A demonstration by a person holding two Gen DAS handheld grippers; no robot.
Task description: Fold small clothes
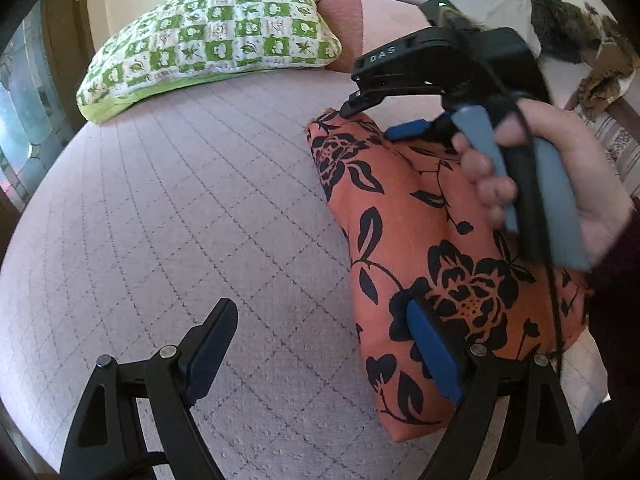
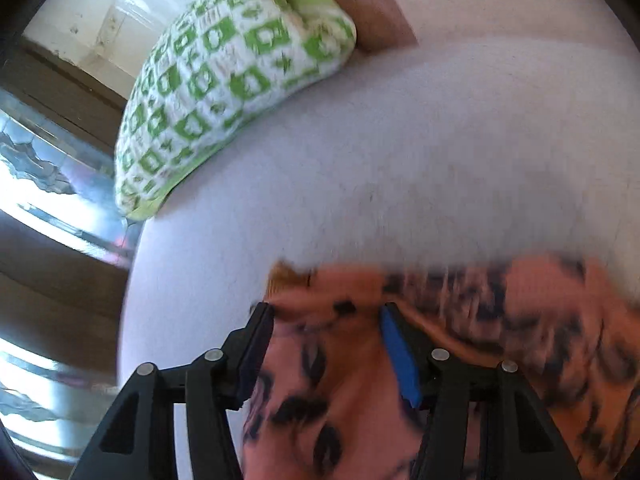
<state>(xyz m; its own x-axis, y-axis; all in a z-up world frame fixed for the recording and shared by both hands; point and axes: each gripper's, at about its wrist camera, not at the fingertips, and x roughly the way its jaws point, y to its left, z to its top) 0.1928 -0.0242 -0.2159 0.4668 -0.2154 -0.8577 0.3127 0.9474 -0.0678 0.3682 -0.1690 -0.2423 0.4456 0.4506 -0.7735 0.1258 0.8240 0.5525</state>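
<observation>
Pink quilted bed [image 1: 180, 208], hand [image 1: 560, 184] angling tongs [image 1: 380, 114] down

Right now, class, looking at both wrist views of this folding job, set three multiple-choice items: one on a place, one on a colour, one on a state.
1. Where does the orange floral garment lie?
A. On the pink quilted bedcover
B. On top of the green checked pillow
C. On the floor

2. What colour is the garment's flower print?
A. White
B. Black
C. Green

3. How does the left gripper stand?
A. Shut flat with nothing between
B. Clamped on the pillow
C. Jaws wide apart, one pad over the garment, the other over the bedcover

Answers:
1 A, the cloth lies on the quilted cover, apart from the pillow.
2 B, dark blooms and leaves on orange.
3 C, a broad gap shows between its pads, which straddle the garment's near edge.
</observation>
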